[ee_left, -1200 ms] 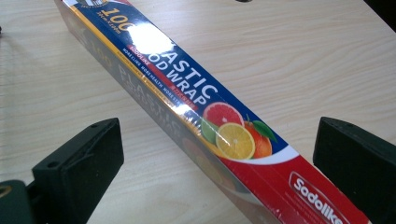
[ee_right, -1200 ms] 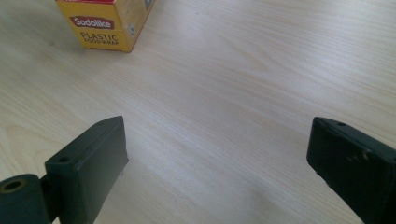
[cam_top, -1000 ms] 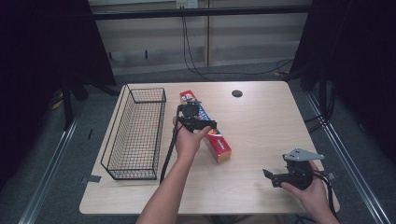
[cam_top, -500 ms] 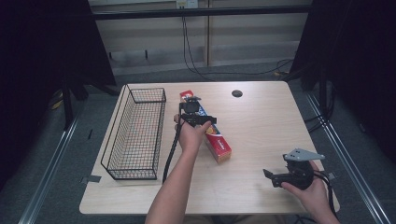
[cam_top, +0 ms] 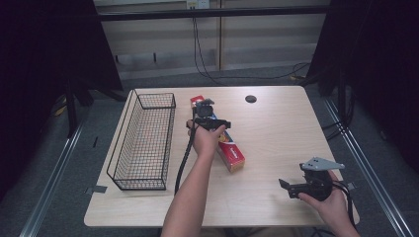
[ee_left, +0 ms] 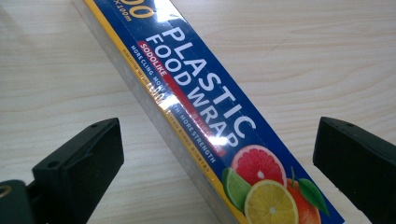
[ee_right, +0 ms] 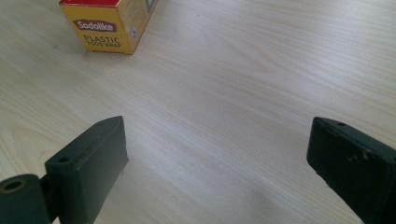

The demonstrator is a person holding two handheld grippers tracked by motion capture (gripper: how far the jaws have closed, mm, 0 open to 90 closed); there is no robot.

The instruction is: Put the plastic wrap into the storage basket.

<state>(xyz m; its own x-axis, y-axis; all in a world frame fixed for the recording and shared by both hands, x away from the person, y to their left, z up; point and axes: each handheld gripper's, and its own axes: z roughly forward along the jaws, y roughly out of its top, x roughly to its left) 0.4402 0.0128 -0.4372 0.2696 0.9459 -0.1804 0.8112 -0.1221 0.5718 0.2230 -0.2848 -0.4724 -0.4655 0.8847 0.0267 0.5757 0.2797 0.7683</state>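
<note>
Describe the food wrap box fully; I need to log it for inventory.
The box is long, narrow, cardboard by its look, and lies flat on the wooden table, beside the wire basket and apart from it. Its top is blue with white "PLASTIC FOOD WRAP" lettering, a yellow edge and citrus pictures; its yellow end reads "Sodolike". It looks closed. The left gripper stands open over it, jaws either side, not touching.

A pale wooden table [cam_top: 276,148] carries a black wire basket [cam_top: 143,143] along its left part. Just right of the basket, a long plastic food wrap box [cam_top: 232,155] lies flat, slanted. Beyond the box sits a small dark round spot [cam_top: 250,98].
</note>
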